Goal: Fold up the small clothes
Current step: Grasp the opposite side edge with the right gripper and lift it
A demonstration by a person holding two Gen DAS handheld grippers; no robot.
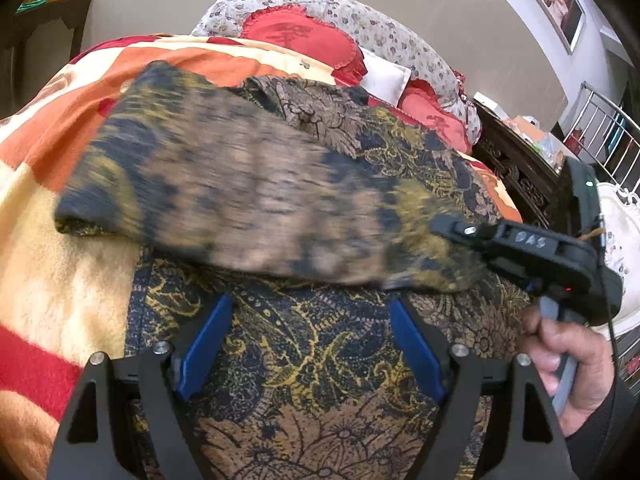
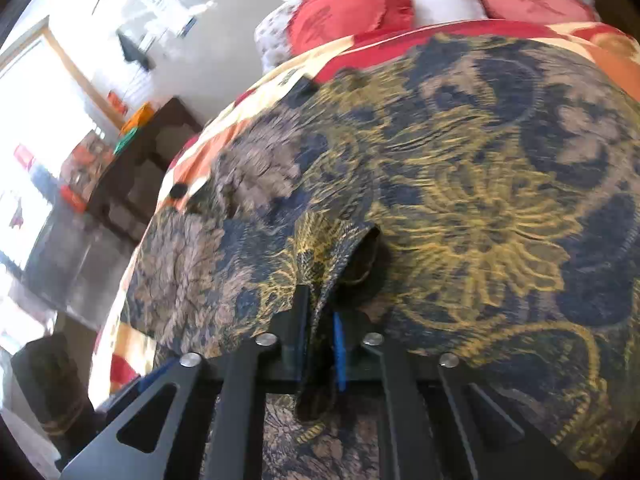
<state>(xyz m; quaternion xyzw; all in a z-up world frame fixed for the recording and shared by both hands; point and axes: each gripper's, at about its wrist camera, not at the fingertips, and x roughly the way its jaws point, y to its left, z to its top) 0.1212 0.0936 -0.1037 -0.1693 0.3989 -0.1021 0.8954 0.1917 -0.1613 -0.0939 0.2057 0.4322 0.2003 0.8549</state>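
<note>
A dark blue, gold and brown floral garment [image 1: 312,344] lies spread on the bed. My left gripper [image 1: 310,308] hangs open just above it, blue pads apart, holding nothing. My right gripper [image 1: 452,228] comes in from the right and is shut on an edge of the garment. It holds a blurred flap [image 1: 240,184] lifted across the middle. In the right wrist view the right gripper [image 2: 320,312] pinches a fold of the garment [image 2: 460,184], which fills the frame.
An orange, cream and red blanket [image 1: 60,184] covers the bed. Red heart cushions [image 1: 304,36] and floral pillows [image 1: 384,28] lie at the head. A dark carved nightstand [image 1: 516,168] stands right of the bed. A dark cabinet [image 2: 132,172] stands left.
</note>
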